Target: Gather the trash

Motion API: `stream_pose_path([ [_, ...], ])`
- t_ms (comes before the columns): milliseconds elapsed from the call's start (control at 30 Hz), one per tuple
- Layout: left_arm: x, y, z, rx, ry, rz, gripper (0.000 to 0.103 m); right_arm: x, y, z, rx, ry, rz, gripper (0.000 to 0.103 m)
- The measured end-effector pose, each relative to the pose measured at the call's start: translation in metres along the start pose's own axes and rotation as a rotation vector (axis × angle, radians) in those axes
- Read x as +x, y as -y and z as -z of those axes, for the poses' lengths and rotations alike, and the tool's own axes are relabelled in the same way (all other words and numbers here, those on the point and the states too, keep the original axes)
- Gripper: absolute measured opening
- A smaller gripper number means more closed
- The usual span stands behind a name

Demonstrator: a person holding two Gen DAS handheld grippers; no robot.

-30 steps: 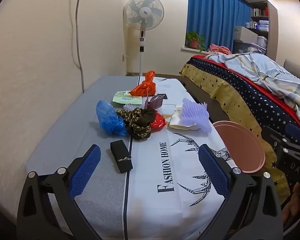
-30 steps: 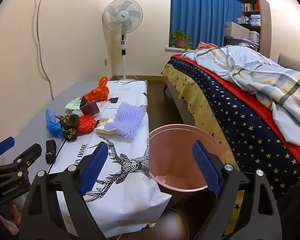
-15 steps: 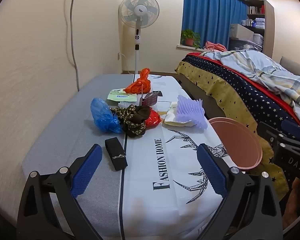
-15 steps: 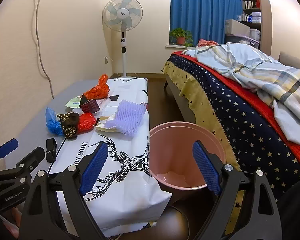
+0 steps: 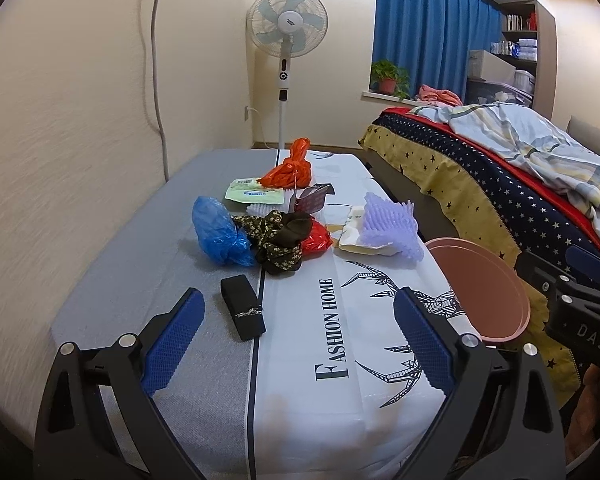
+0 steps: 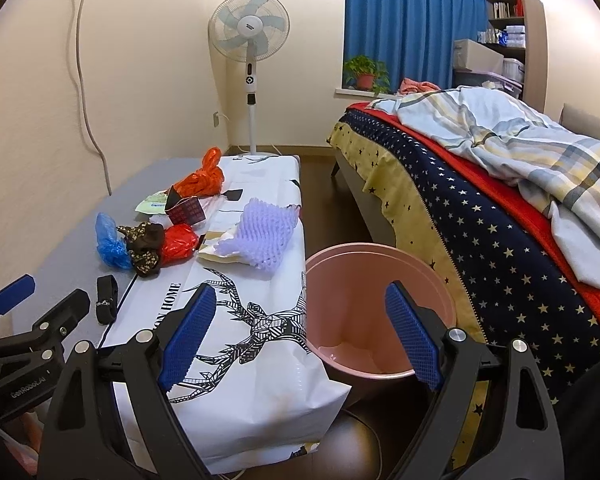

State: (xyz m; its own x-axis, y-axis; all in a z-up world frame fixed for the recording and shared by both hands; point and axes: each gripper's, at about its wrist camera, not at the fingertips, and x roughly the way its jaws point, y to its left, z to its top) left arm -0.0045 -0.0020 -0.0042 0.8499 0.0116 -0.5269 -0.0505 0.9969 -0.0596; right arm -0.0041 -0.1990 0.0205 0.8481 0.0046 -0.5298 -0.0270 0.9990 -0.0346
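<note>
Trash lies on a low table (image 5: 140,280): a blue plastic bag (image 5: 218,232), a dark floral cloth (image 5: 280,240), a red bag (image 5: 318,238), an orange bag (image 5: 290,170), a purple foam net (image 5: 388,226), a green packet (image 5: 252,194) and a black strap (image 5: 242,312). A pink bin (image 6: 380,304) stands on the floor right of the table. My left gripper (image 5: 296,344) is open and empty above the table's near end. My right gripper (image 6: 296,336) is open and empty, near the bin's rim.
A white cover printed "FASHION HOME" (image 5: 332,340) lies over the table's right half. A bed (image 6: 500,200) runs along the right. A standing fan (image 5: 286,40) is at the far wall. The left wall (image 5: 60,120) borders the table.
Both grippers have drawn slightly back and shifted; the view has panned a little. Both stay open and empty. The trash has not moved.
</note>
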Motion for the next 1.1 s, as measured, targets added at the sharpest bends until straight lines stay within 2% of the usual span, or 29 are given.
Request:
stream_pose_path([
  [1100,-0.0012,-0.0004,-0.0012,0.007,0.002,-0.002,0.092,-0.0018,-0.0031,-0.0038,0.008,0.012,-0.006,0.085],
])
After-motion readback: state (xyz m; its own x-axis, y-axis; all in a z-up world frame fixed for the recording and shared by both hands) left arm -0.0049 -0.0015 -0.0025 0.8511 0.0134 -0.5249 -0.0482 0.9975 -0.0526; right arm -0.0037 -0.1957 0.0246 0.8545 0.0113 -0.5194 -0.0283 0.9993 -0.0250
